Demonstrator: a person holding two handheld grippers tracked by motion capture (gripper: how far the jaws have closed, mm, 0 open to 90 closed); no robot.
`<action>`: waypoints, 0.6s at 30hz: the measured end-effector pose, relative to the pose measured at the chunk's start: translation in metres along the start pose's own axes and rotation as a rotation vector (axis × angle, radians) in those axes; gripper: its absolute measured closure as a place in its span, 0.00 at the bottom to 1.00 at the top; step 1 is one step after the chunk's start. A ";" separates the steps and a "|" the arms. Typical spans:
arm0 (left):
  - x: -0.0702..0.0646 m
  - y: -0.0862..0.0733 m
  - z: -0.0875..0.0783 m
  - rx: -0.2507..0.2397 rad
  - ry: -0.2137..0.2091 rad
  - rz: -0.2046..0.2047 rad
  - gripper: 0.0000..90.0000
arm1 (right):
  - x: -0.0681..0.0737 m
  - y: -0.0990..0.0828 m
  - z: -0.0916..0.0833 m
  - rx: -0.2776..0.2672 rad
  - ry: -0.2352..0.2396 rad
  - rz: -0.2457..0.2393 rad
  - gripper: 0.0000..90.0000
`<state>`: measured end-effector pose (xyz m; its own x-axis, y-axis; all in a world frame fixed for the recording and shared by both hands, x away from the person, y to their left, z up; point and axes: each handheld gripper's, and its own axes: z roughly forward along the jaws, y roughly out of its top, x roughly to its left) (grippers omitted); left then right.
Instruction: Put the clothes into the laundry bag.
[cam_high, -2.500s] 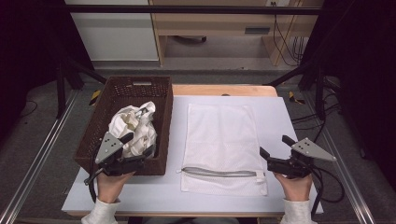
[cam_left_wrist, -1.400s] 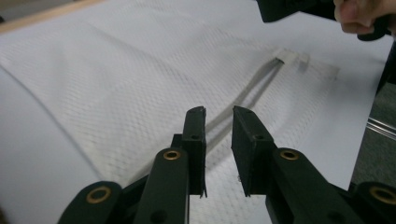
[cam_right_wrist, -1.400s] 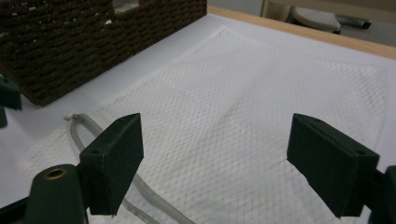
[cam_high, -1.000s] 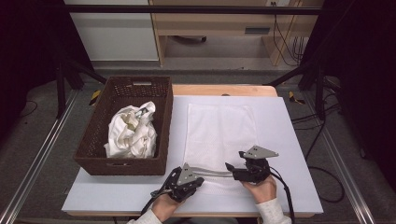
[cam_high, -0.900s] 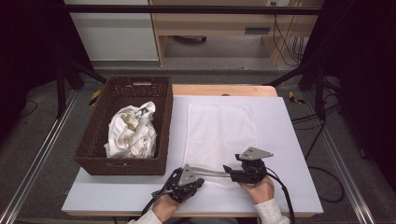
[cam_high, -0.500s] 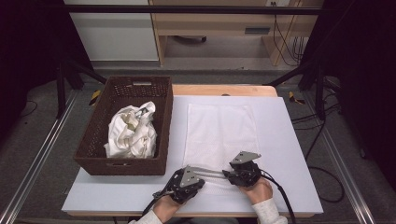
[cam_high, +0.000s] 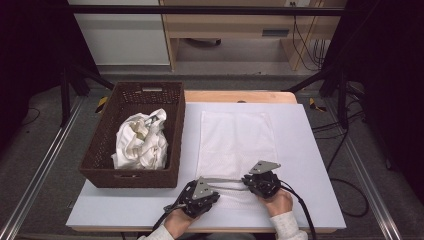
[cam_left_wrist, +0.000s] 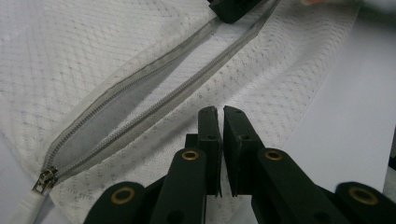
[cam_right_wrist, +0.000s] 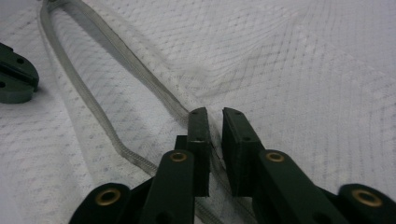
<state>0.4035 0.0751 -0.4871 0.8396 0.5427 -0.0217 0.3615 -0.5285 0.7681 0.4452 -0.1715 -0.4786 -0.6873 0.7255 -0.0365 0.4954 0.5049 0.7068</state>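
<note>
At the tabletop's near edge, both grippers (cam_high: 200, 192) (cam_high: 260, 182) pinch the mesh bag's (cam_high: 235, 140) unzipped mouth (cam_left_wrist: 140, 100); laundry (cam_high: 140, 140) waits in the basket (cam_high: 95, 165).

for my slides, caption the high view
Both grippers, left and right, grip a mesh bag's zipper edge beside a basket.

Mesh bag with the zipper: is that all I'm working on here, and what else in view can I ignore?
In the job:
mesh bag, flat on the table
its zipper, partly open
left tongs and right tongs, at the zipper edge

Lying about:
wicker basket
crumpled white cloth inside it
</note>
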 end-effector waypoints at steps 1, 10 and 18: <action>0.000 0.000 0.000 0.002 0.000 0.001 0.93 | -0.001 0.000 0.000 0.002 0.001 0.004 0.94; 0.003 0.014 -0.002 0.008 0.037 0.038 0.77 | -0.005 0.002 -0.005 -0.020 0.009 0.026 0.97; 0.016 0.051 0.014 -0.025 0.146 0.103 0.47 | -0.012 0.005 -0.020 -0.097 0.045 0.063 0.98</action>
<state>0.4410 0.0474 -0.4568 0.8030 0.5769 0.1498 0.2651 -0.5708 0.7771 0.4452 -0.1869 -0.4605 -0.6803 0.7318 0.0403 0.4862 0.4094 0.7720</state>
